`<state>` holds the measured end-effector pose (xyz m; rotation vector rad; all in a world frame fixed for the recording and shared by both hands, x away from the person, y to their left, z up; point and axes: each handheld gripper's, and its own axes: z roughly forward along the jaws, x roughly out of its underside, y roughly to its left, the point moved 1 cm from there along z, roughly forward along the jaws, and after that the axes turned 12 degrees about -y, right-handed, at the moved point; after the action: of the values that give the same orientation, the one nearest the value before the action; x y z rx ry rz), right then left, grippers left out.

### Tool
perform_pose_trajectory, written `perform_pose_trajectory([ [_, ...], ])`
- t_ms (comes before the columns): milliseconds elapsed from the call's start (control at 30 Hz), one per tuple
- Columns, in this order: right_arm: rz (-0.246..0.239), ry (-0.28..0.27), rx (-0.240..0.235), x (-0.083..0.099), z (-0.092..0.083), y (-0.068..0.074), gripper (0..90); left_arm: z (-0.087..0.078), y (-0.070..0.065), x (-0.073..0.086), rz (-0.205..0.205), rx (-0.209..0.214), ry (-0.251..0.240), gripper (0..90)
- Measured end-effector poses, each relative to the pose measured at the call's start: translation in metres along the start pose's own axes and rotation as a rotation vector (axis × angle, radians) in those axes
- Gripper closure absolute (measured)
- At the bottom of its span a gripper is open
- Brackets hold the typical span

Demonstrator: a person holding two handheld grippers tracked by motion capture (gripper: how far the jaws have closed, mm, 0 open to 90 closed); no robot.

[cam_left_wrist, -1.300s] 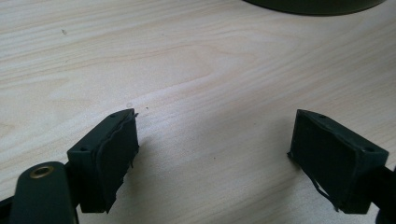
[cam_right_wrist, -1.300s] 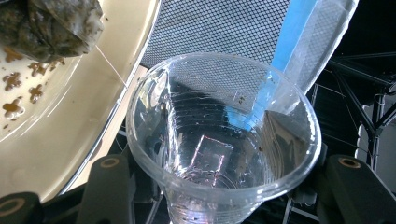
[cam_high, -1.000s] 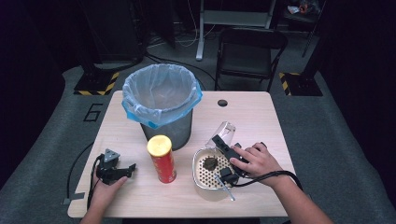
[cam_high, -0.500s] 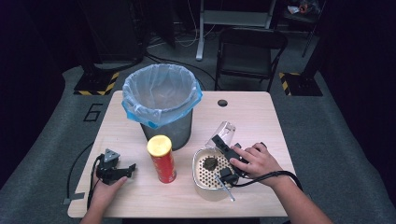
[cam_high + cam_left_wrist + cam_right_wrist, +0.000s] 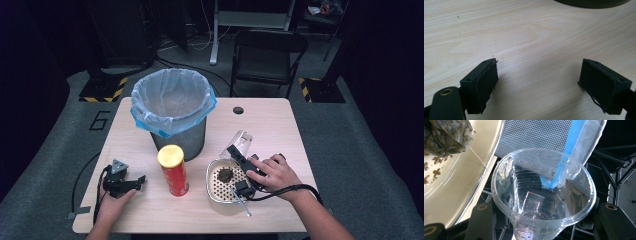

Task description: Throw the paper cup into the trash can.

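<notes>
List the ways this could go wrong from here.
1. The right gripper clamps a thin clear plastic cup tilted on its side; a harder squeeze might buckle it, a looser one might let it slip.
2. Wet specks cling inside the cup, so drips could land on the table if it swings toward the lined bin.
3. The red can stands upright close to the strainer bowl; a sweeping forearm might topple it.

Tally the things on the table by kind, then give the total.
Mesh trash bin with blue liner: 1
Red chip can with yellow lid: 1
Clear plastic cup: 1
Strainer tray: 1
Used tea bag: 1
Total: 5
</notes>
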<state>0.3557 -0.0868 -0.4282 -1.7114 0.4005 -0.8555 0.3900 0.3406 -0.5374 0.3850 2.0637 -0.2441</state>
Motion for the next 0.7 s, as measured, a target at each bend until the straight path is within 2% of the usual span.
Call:
perform_pose_trajectory([
  [200,0.007,0.002,0.007,-0.0002,0.0003,0.0009,41.3,0.0,0.0,0.0,0.0,0.0,0.0,14.8],
  [467,0.046,0.019,0.039,-0.0002,0.0001,0.0022,41.0,0.0,0.0,0.0,0.0,0.0,0.0,14.8],
  [567,0.104,0.028,0.065,0.0005,-0.0005,0.0011,41.0,0.0,0.0,0.0,0.0,0.0,0.0,14.8],
  [600,0.17,0.038,0.087,0.0016,-0.0011,0.0015,41.0,0.0,0.0,0.0,0.0,0.0,0.0,14.8],
  [633,0.17,0.038,0.087,0.0016,-0.0011,0.0015,41.0,0.0,0.0,0.0,0.0,0.0,0.0,14.8],
  [667,0.201,0.041,0.095,0.0026,-0.0011,0.0001,41.0,0.0,0.0,0.0,0.0,0.0,0.0,14.8],
  [700,0.292,0.038,0.116,0.0048,-0.001,-0.002,41.0,0.0,0.0,0.0,0.0,0.0,0.0,14.8],
])
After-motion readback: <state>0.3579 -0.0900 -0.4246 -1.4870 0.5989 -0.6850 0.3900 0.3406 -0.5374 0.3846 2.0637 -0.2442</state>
